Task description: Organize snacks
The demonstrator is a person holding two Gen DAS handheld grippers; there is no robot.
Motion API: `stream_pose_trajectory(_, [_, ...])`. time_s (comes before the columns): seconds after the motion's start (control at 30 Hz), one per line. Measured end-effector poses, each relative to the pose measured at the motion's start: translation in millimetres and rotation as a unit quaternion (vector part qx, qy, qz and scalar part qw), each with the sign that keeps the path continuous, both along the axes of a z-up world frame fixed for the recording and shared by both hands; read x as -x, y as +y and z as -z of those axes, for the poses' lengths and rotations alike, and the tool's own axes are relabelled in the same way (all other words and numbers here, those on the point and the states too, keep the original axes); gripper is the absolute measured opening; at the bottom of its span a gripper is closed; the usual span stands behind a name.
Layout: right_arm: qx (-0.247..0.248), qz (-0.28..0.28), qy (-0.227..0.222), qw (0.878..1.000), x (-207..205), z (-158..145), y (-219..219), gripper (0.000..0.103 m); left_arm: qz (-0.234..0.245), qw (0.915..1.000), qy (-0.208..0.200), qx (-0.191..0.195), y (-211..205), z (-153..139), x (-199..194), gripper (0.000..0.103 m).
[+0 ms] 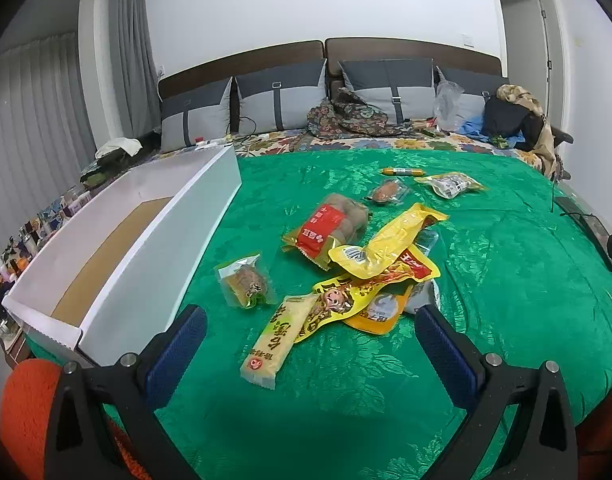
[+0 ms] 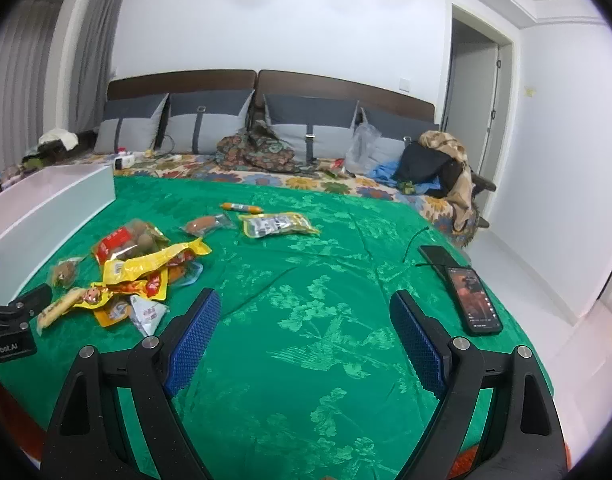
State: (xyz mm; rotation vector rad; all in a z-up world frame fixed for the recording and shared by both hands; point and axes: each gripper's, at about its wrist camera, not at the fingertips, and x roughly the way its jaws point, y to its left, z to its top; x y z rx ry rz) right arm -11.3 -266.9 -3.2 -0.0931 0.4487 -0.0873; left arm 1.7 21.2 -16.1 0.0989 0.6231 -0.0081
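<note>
A heap of snack packets lies on the green bedspread (image 1: 506, 280): a long yellow packet (image 1: 390, 244), a red-labelled bag of round snacks (image 1: 330, 226), a small clear packet (image 1: 245, 280), and a pale long packet (image 1: 273, 336). Farther back lie an orange sausage stick (image 1: 402, 171) and two small packets (image 1: 450, 185). A white open box (image 1: 165, 252) with a brown floor stands left. My left gripper (image 1: 312, 328) is open, just before the heap. My right gripper (image 2: 306, 308) is open over bare bedspread (image 2: 326, 280), the heap (image 2: 133, 276) to its left.
Two phones (image 2: 472, 300) with a cable lie at the bed's right edge. Grey pillows (image 1: 281, 96), a floral cloth (image 1: 346, 118), a plastic bag and dark clothes sit at the headboard. A cluttered shelf runs left of the box. The left gripper's body shows in the right view (image 2: 9, 320).
</note>
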Motion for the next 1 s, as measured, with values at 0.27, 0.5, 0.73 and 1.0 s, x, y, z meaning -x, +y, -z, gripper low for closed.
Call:
stream_pose_trajectory(0.27, [0.004,-0.005,-0.001,1.000,-0.5,0.2,1.6,0.089,-0.002,1.0000,0.000,0.001,2.4,1.5,0.1,0.103])
stream_pose_trajectory(0.5, [0.006,-0.009,-0.006,1.000,0.3,0.3,5.0,0.089,-0.002,1.0000,-0.003,0.002,2.8,1.4,0.6,0.103])
stream_pose_trajectory(0.73, [0.006,-0.014,-0.011,1.000,1.7,0.1,7.5,0.089,-0.002,1.0000,-0.004,-0.003,2.7,1.8,1.8,0.103])
stream_pose_trajectory(1.0, [0.007,-0.015,-0.011,1.000,1.2,0.7,7.1,0.089,-0.002,1.0000,-0.004,-0.006,4.0,3.5,2.5,0.103])
